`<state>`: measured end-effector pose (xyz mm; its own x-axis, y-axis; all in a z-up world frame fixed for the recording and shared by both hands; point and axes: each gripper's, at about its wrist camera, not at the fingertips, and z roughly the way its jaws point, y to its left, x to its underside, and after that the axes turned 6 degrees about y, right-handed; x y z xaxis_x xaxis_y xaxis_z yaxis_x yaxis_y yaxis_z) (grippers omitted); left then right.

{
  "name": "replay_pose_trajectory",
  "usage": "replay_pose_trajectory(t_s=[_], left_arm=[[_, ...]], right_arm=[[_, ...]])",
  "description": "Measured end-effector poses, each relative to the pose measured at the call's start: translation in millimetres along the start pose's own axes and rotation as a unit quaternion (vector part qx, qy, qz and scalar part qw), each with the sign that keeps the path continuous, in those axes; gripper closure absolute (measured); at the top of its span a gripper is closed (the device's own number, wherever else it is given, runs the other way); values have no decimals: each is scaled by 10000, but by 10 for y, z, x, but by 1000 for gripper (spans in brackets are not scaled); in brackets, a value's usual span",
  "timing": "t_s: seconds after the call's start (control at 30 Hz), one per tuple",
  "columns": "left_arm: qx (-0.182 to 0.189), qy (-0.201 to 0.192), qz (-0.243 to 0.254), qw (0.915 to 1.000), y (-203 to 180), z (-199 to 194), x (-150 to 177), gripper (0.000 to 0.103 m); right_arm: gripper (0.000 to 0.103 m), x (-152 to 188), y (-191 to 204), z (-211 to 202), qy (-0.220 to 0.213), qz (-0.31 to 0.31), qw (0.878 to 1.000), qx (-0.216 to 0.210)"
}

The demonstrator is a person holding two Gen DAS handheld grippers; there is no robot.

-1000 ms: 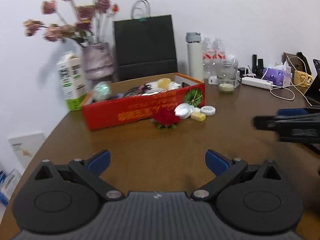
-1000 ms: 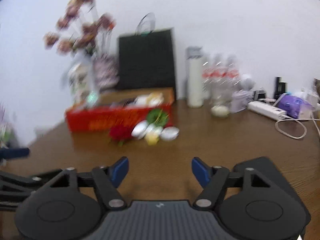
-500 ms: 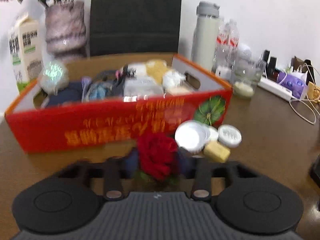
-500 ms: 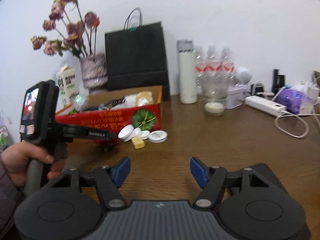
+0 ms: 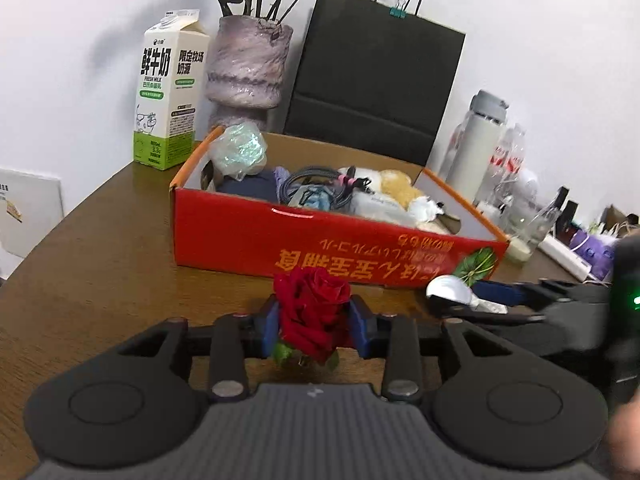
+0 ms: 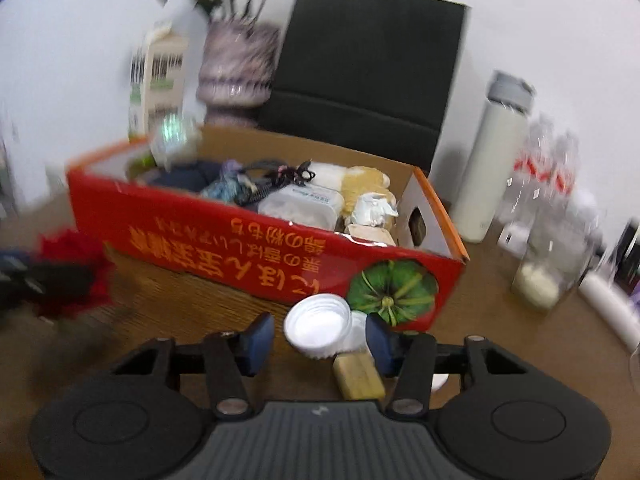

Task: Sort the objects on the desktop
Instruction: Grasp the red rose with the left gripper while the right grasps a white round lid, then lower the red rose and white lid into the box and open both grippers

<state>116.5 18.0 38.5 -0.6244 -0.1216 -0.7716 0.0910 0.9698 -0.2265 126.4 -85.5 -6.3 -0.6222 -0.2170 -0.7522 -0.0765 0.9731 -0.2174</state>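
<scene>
Left gripper (image 5: 314, 330): closed in from wide; its blue pads now press both sides of the red rose (image 5: 312, 314); a grip is in place.
Rose, location: low over the bench (image 5: 100, 264), just in front of the red box (image 5: 320, 248).
Rose, handling: judged light, soft and easily crushed; petals will bruise under a hard squeeze. The hold sits across the bloom; the green base beneath would be the firmer point.
Right gripper (image 6: 320, 338): jaws have just been closing, with the white lid (image 6: 318, 326) between them; a gap shows beside the left pad, so no clamp yet.
Lid, handling: judged light, stiff and smooth; best taken across the rim, squarely, or it may slip or tip.
Adjacent items: yellowish block (image 6: 358, 376) touching the lid's lower edge, liable to be nudged.
Box contents: already crowded with cables and soft items.
</scene>
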Motion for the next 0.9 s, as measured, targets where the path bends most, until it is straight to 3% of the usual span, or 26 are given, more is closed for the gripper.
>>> replay_pose_trajectory(t_s=[0.07,0.27,0.37,0.43,0.5,0.57,0.63,0.67,0.7,0.8,0.87,0.9], left_arm=[[-43,5,63,10000,-25,17,6,66],[-13,123,227,9997,-66,44,55,67],[-40,52,200,9998,-87,5,78,69],[-158,-6,65,9999,-119,-166,160,69],[143,-133,-107,9998,-140,-418,275,69],[398,-159,-207,9989,-182,-671,413,69],[402,-146,-88,9990,-229,-863,548,69],[372,-166,-7,9992,-258,-959,613,69],[355,-196,44,9992,-283,-1030,662,69],[480,-117,-24,9988,-306,-1134,740,69],[337,-121,-50,9993,-321,-1196,744,69],[296,-197,-30,9994,-328,-1256,739,69]], right_arm=[[63,-15,65,92,87,-75,9999,121],[64,62,30,-198,-225,103,9995,170],[64,193,-61,-625,-564,531,9956,-536],[64,347,-213,-898,-618,1098,9785,-1632],[64,533,-406,-1129,-678,1675,9445,-2745],[64,681,-552,-1316,-791,2041,9206,-3233],[64,794,-668,-1481,-834,2286,9077,-3420],[64,832,-695,-1566,-844,2265,9116,-3325],[64,856,-696,-1648,-866,2145,9238,-3052],[64,916,-547,-1875,-959,1561,9682,-1705],[64,975,-437,-1949,-938,1320,9805,-1115],[64,997,-438,-1978,-894,1317,9812,-1092]])
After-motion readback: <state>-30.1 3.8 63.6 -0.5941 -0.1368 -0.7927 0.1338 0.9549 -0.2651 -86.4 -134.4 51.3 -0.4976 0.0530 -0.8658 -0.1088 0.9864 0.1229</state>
